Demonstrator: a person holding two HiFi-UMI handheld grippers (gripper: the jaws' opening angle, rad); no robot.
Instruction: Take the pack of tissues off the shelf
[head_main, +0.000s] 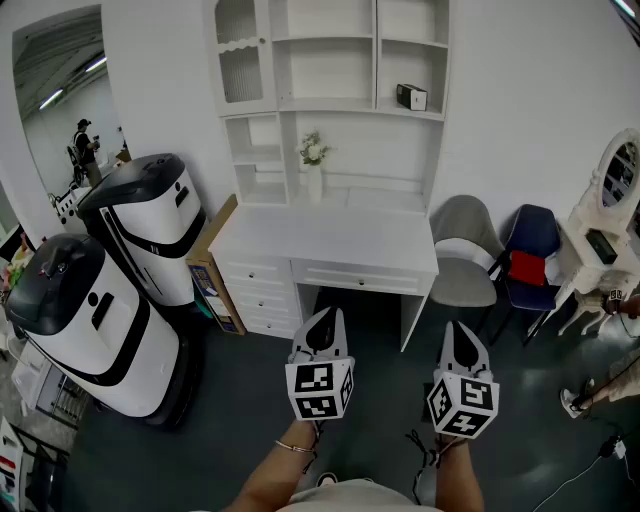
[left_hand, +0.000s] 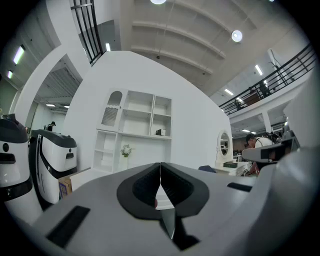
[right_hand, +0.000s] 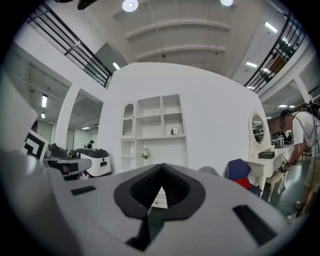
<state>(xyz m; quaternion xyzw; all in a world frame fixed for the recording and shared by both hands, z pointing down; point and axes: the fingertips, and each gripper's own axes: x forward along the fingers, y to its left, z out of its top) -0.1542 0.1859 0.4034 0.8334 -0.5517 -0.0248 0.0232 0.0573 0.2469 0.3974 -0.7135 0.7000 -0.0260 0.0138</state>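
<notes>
the head view looks steeply down from above the left gripper (head_main: 322, 325) and right gripper (head_main: 462, 335), forward to a desk (head_main: 330, 240) and shelf (head_main: 330, 104) well ahead. both gripper views look level along their own jaws at that same shelf, from lower down, side by side.

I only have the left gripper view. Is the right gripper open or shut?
Observer: The right gripper is shut, nothing between its jaws.
Operator: Where do both stand against the desk?
Observer: In the head view the left gripper and the right one hang over the floor, short of the desk and its front edge.
Operator: Anything right of the desk?
Observer: A grey chair stands beside its right end.
</notes>
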